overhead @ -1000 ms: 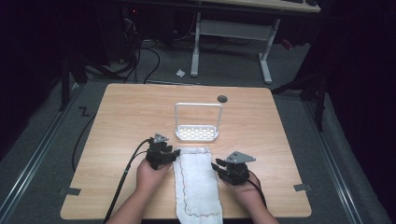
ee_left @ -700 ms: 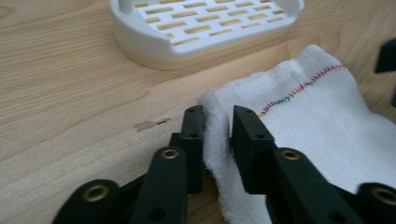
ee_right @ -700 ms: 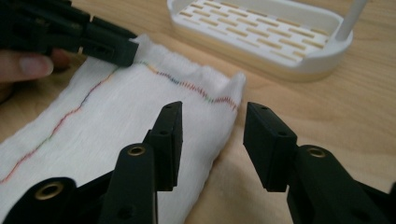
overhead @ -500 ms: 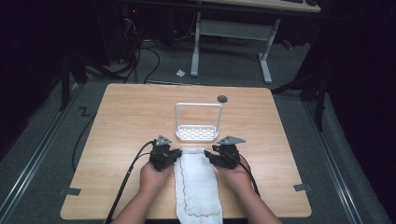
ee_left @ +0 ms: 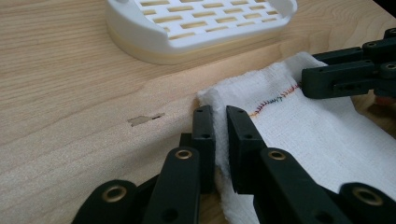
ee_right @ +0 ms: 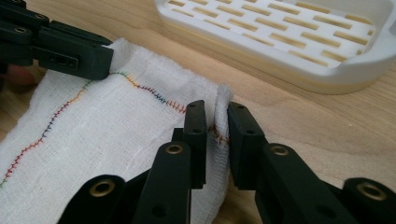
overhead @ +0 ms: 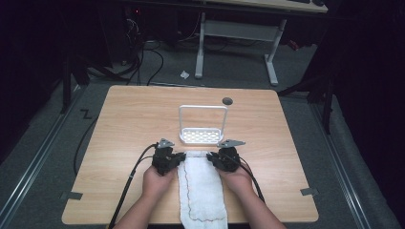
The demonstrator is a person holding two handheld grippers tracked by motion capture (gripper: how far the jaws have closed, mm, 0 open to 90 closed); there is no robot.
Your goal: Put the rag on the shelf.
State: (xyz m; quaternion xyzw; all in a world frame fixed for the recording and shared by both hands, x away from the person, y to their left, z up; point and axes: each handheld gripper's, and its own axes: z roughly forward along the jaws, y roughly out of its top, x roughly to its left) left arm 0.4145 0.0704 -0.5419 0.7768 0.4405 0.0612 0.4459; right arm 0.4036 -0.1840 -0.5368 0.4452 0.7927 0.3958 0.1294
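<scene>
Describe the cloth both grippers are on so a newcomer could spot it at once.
On the wooden table, look at the near edge, in front of the white slotted rack. The folded cloth lies there as a long strip, its far corners pinched by the left gripper and right gripper. It alone is soft, white gauze with multicoloured stitching.

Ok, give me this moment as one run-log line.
left tool: just closed, pinching cloth far-left corner | right tool: just closed, pinching far-right corner | cloth: flat on table | rack: beyond, untouched

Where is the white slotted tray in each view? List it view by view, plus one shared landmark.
High view: white slotted tray at table centre, beyond the towel.
Left gripper view: top centre.
Right gripper view: top right.
Shared landmark: the towel's coloured stitching.
</scene>
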